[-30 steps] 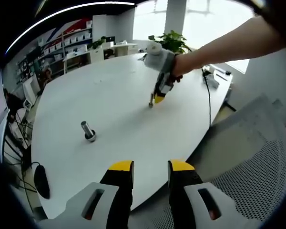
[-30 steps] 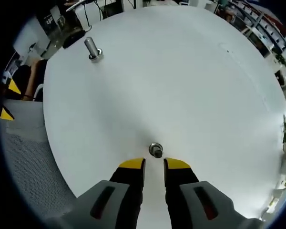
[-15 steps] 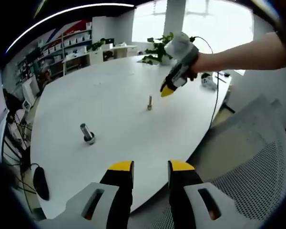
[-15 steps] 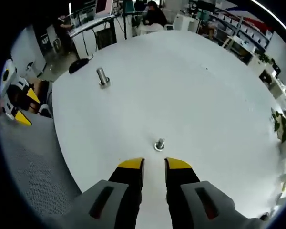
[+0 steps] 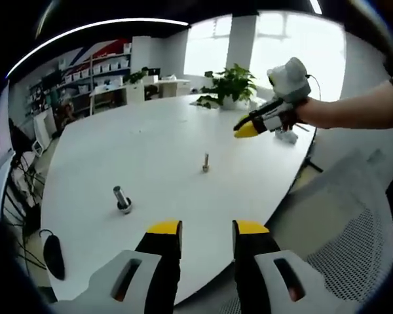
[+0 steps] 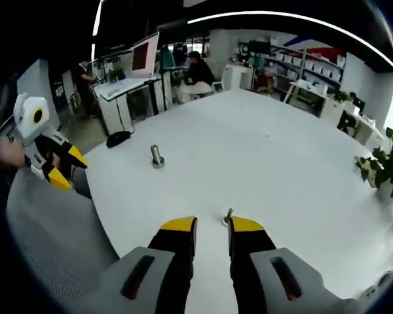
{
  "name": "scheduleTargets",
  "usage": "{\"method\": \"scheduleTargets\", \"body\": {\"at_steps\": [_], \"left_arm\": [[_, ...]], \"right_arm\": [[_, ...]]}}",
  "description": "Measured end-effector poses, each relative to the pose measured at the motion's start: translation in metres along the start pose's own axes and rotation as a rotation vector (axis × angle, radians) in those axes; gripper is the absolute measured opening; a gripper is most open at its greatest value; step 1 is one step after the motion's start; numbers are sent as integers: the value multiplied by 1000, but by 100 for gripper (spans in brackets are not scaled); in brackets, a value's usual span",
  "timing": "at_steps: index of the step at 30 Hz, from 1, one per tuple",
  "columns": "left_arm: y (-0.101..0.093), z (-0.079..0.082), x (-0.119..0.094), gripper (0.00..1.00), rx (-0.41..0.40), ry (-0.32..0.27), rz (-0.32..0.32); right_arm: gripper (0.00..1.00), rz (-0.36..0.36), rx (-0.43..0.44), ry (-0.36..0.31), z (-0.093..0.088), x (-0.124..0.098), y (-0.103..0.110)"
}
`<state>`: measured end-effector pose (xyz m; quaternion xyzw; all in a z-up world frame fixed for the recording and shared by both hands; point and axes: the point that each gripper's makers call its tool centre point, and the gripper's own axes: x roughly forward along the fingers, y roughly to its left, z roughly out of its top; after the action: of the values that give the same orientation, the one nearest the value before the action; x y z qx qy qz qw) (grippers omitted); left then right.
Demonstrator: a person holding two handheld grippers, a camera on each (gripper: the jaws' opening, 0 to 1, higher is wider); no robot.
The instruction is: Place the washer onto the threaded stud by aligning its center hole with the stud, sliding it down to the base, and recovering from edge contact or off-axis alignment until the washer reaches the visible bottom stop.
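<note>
A thin threaded stud (image 5: pixel 205 161) stands upright mid-table, with a small ring at its foot that looks like the washer; it is too small to be sure. A thicker, shorter metal stud (image 5: pixel 122 199) stands nearer the left. My left gripper (image 5: pixel 206 229) hangs open and empty over the table's near edge. My right gripper (image 5: pixel 247 128), held in a hand, hovers above and right of the thin stud. In the right gripper view, my right gripper (image 6: pixel 211 226) is open and empty, with the thin stud (image 6: pixel 228 217) low beyond its tips and the thicker stud (image 6: pixel 157 156) farther off.
The round white table (image 5: pixel 150 131) carries a black mouse (image 5: pixel 52 252) at its left edge and a plant (image 5: pixel 230 82) at the back. A grey mesh chair (image 5: pixel 354 235) stands at the right. My left gripper (image 6: pixel 59 169) shows beside the chair back (image 6: pixel 52 222). Desks and a monitor (image 6: pixel 146 55) lie beyond.
My right gripper has lifted off the thin stud and drawn back to the right, leaving the stud standing alone. The left gripper has hardly moved.
</note>
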<state>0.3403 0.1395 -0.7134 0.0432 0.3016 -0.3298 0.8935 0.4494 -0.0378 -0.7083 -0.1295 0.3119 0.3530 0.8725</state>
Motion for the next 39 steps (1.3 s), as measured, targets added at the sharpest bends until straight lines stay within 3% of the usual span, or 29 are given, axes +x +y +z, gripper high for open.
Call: {"method": "scheduleTargets", "body": {"at_steps": [12, 14, 18, 21, 23, 26, 28, 31, 39], "left_arm": [[10, 20, -11, 31, -32, -106, 58], [11, 21, -11, 31, -26, -112, 72], [15, 20, -13, 31, 5, -99, 108], [17, 22, -14, 30, 22, -100, 127], [18, 23, -15, 30, 28, -107, 137], [21, 26, -17, 31, 25, -121, 159], [23, 27, -18, 31, 13, -128, 168], [26, 25, -18, 31, 25, -113, 189], [31, 28, -23, 30, 30, -129, 226]], "right_arm": [[27, 41, 30, -165, 0, -43, 24], [29, 46, 55, -174, -4, -50, 28], [30, 30, 20, -215, -8, -64, 28], [31, 63, 48, -231, -9, -71, 34], [31, 102, 69, -283, -4, -76, 44], [31, 75, 37, -304, -4, -80, 45], [33, 89, 91, -248, -12, -79, 49], [33, 85, 73, -296, -8, -85, 51], [34, 52, 74, -312, -15, -98, 33]]}}
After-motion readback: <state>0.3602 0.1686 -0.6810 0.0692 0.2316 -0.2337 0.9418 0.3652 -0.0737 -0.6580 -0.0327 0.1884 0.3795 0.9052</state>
